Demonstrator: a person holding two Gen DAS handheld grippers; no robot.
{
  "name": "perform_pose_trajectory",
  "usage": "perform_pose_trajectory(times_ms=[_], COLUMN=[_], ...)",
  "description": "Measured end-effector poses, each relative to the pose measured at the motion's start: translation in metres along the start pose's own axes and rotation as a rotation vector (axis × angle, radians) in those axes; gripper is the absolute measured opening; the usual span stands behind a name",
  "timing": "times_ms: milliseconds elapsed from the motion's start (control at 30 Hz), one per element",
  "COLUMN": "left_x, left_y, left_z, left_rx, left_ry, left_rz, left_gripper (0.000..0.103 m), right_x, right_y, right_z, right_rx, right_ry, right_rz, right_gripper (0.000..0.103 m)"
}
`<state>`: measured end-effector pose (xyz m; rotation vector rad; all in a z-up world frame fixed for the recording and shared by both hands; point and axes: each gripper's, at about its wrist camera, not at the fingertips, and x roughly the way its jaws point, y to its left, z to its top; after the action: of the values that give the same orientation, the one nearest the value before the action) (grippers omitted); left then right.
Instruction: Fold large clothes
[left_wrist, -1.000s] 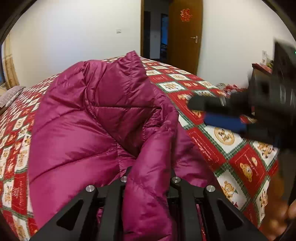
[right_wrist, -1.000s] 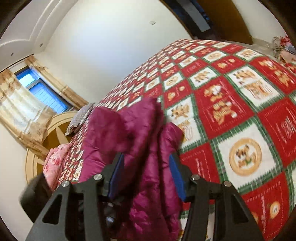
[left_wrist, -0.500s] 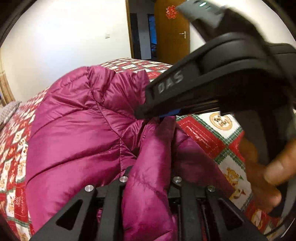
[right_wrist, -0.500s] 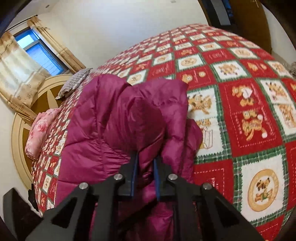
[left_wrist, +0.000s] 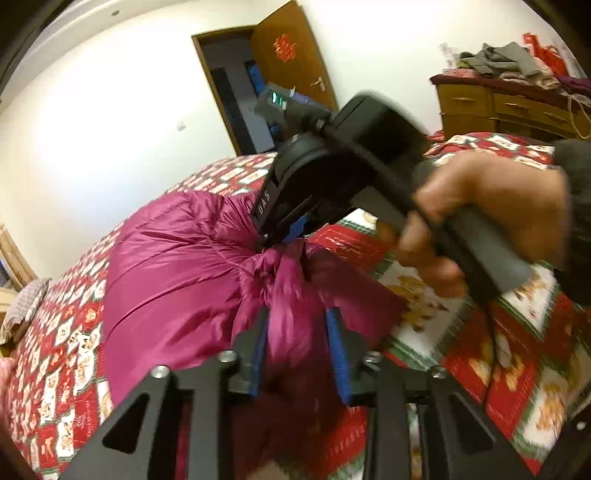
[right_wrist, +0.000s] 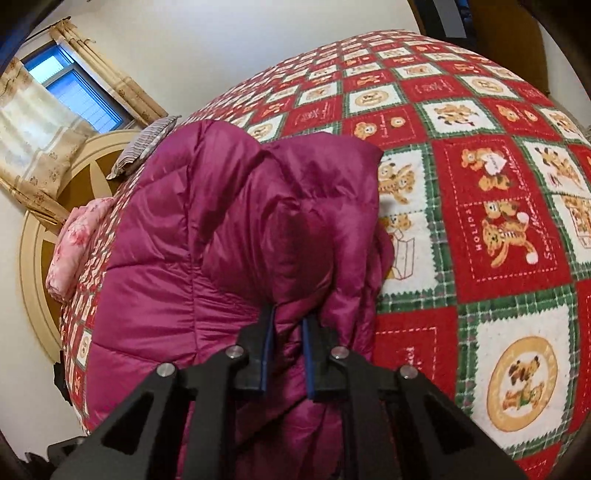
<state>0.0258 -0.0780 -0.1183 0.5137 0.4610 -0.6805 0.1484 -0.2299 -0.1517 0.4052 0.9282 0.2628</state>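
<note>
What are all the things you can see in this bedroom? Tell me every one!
puffy jacket: one, magenta, lying bunched on the bed.
bedspread: one, red, green and white with teddy bears, covering the bed.
pillow: one, grey striped, at the head of the bed.
pink bedding: one, flowered, by the headboard.
headboard: one, cream and brown, round.
window: one, with beige curtains.
door: one, brown, standing open.
dresser: one, wooden, clothes piled on top.
hand: one, holding the right gripper.
left gripper: black, blue pads, just opening, jacket between them.
right gripper: black, blue pads, closed on the jacket.
</note>
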Motion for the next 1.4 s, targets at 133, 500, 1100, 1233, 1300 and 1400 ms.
perform_pose_trajectory(times_ms=[133, 500, 1100, 1233, 1300, 1400], left_x=[-0.037, -0.034, 0.133, 0.142, 0.145, 0.149], left_y=[0.008, 0.150, 0.166, 0.167, 0.165, 0.165], left_z=[-0.017, 0.010, 0.036, 0.032, 0.031, 0.029], left_rx=[-0.004, -0.490, -0.543, -0.539, -0.531, -0.532], left_ry=[-0.031, -0.018, 0.273, 0.290, 0.294, 0.300], left_rz=[-0.052, -0.034, 0.255, 0.287, 0.299, 0.315], left_gripper=[0.052, 0.061, 0.064, 0.067, 0.068, 0.070], right_x=[0.002, -0.004, -0.003, -0.003, -0.003, -0.003], right_y=[-0.006, -0.012, -0.034, -0.039, -0.040, -0.041], right_z=[-0.002, -0.010, -0.015, -0.017, -0.018, -0.018], right_rx=[0.010, -0.016, 0.028, 0.049, 0.056, 0.058], right_ry=[0.000, -0.026, -0.047, -0.057, -0.060, -0.062], right_rz=[0.025, 0.063, 0.160, 0.184, 0.189, 0.188], right_gripper=[0.013, 0.013, 0.013, 0.013, 0.013, 0.013])
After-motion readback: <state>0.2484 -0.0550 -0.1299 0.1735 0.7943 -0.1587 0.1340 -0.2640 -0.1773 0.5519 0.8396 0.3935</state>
